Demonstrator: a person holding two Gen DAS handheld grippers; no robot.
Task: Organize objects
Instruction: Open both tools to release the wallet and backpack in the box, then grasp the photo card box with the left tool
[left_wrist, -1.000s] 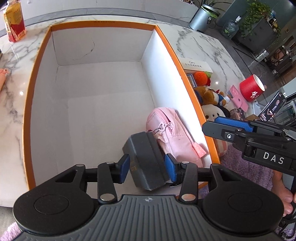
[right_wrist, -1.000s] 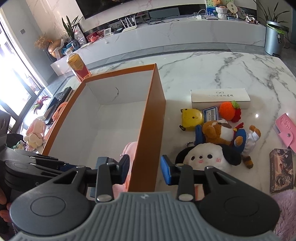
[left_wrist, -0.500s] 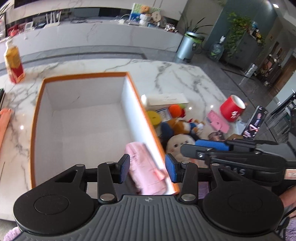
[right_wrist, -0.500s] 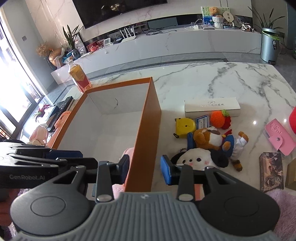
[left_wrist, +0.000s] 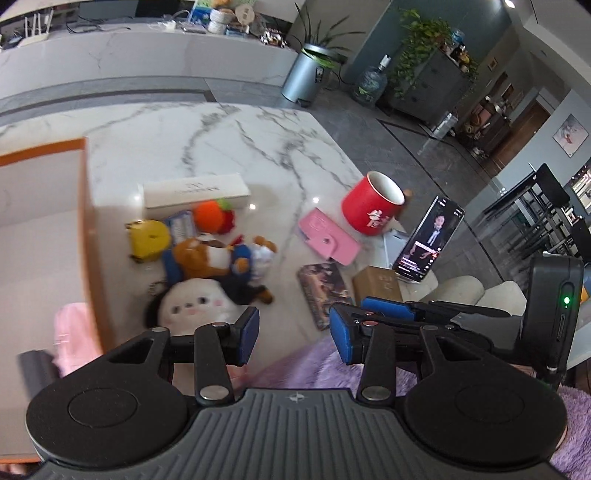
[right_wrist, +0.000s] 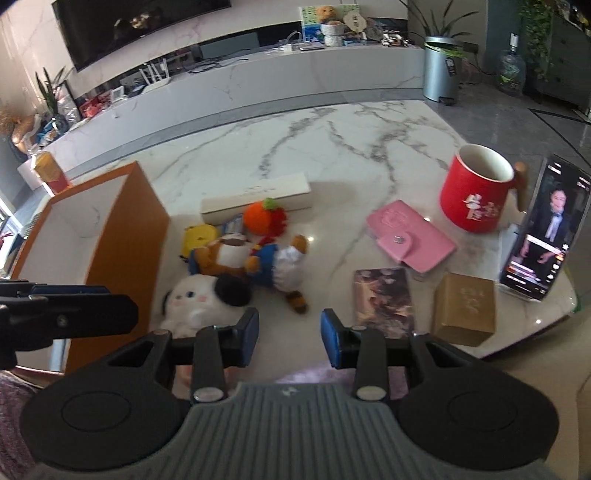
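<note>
The orange-rimmed white box stands at the left on the marble table; it also shows in the right wrist view. Inside it lie a pink pouch and a dark grey case. Right of the box lies a pile of toys: white plush, brown bear doll, yellow case, orange knitted fruit, white long box. My left gripper is open and empty above the table's near edge. My right gripper is open and empty, near the white plush.
A pink wallet, a picture card box, a gold box, a red mug and a propped phone stand at the right. A purple fluffy rug lies below the table's front edge.
My left gripper let go of the dark grey case in the box, rose and swung right over the toys. My right gripper also swung right, away from the box wall.
</note>
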